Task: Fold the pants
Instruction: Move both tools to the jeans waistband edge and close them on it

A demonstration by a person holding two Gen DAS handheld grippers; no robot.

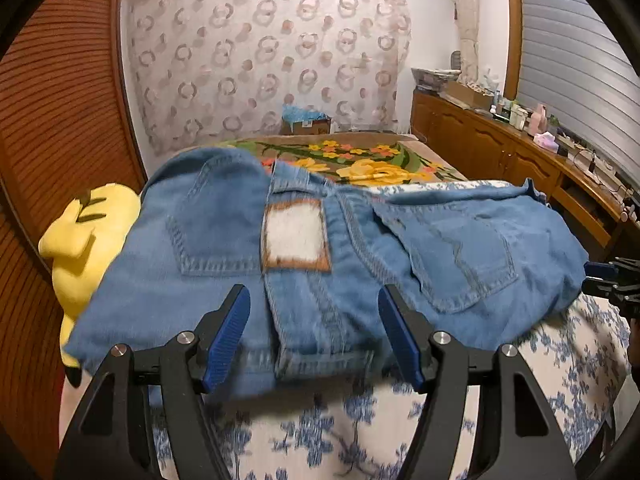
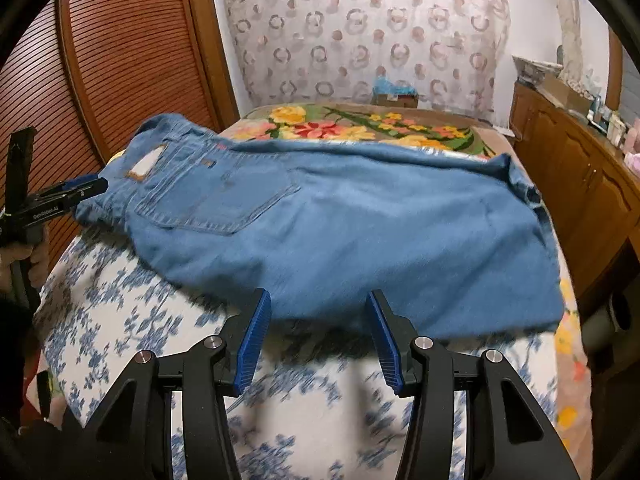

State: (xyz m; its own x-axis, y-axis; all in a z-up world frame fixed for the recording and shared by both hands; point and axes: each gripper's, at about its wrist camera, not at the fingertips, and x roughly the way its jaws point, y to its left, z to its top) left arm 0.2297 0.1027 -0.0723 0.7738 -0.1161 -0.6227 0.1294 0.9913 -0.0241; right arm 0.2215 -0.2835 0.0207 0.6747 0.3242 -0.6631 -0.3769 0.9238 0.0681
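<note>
Left wrist view first: we're looking straight down our left gripper (image 1: pixel 314 334) at the waistband end of the jeans (image 1: pixel 320 248), which lie spread on the blue-flowered bedspread (image 1: pixel 320 432). The pale leather patch (image 1: pixel 295 235) sits dead ahead, just beyond the fingertips, with a back pocket on either side. Our jaws stand roughly half open and hold nothing; the near edge of the denim shows between the two blue pads (image 1: pixel 228 336), but we can't tell whether the pads touch it. The pants run off to the right, toward the right gripper (image 1: pixel 612 280) peeking in at the frame's edge. A yellow plush toy (image 1: pixel 80 240) lies just beside the jeans on the left.

Right wrist view now: our right gripper (image 2: pixel 316 336) faces the leg portion of the jeans (image 2: pixel 360 232), parted about halfway, empty, with the near edge of the denim just ahead of the tips. The long axis runs left to right across us, waistband far left by the left gripper (image 2: pixel 72 196), the leg end at right. So we judge each hand nearest its own end: left for the waist, right for the leg. A fold likely means pinching that near edge and carrying it across.
</note>
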